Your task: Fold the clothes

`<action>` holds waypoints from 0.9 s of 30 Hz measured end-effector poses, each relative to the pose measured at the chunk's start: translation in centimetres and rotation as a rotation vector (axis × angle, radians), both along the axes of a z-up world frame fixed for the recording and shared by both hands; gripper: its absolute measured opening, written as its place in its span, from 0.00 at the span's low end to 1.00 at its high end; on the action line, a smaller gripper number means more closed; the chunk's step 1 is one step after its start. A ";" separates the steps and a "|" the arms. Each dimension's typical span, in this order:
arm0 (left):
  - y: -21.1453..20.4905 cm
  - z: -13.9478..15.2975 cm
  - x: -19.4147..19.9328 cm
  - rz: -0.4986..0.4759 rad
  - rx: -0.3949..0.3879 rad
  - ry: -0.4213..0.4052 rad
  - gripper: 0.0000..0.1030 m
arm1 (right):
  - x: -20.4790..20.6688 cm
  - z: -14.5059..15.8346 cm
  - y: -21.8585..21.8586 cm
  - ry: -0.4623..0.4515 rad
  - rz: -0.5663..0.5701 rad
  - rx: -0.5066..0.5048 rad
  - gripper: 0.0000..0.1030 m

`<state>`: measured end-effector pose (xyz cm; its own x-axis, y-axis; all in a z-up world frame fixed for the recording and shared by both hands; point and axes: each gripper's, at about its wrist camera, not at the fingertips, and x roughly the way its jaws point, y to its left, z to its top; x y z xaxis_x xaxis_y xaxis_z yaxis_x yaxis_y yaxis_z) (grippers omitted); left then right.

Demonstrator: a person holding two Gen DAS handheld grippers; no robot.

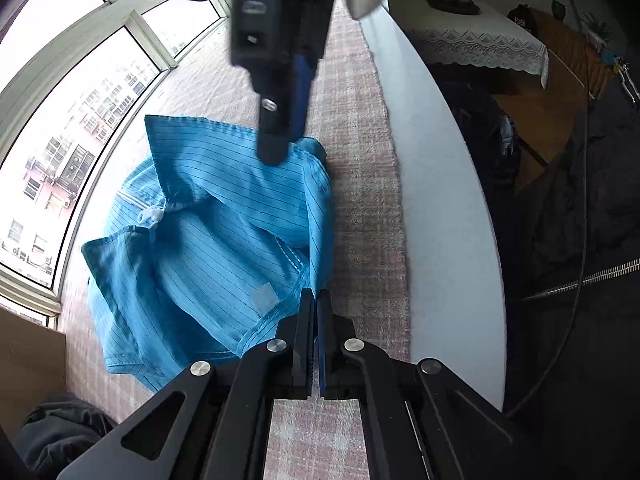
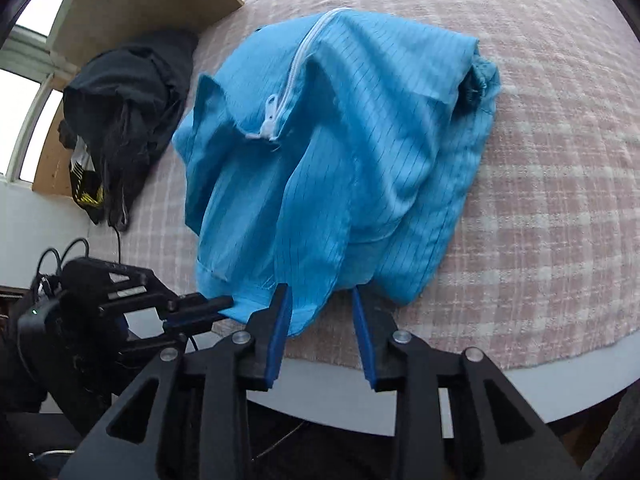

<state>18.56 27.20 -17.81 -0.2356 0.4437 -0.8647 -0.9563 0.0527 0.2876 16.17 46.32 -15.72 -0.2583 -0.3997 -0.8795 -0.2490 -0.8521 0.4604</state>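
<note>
— Garment first: where's the blue striped jacket [image 2: 340, 152]?
— Crumpled on the pink checked cloth [image 2: 540, 208], near the edge of the white table [image 1: 448, 216], white zipper [image 2: 288, 84] showing on top.
— Left gripper [image 1: 315, 308]?
— Clenched on the jacket's hem; its fingers are pressed together with the blue fabric edge running in between them.
— And the right gripper [image 2: 322, 312]?
— Spread apart at the near hem, the fabric edge lying between its blue pads [image 2: 280, 320], not pinched.
— Anything farther out?
— A dark bundle of clothing [image 2: 124, 120] lies beside the jacket, and windows [image 1: 60, 140] run along the far side.
</note>
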 end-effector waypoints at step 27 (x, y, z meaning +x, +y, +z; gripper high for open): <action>0.5 4.5 -6.2 0.063 -0.066 -0.228 0.20 | 3.4 -2.9 -4.6 0.161 -0.019 -0.116 0.05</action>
<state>12.33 27.72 -13.31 -0.0562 0.3748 -0.9254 -0.9981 0.0024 0.0616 19.58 41.75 -18.65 -0.4006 -0.4899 -0.7743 -0.1795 -0.7867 0.5906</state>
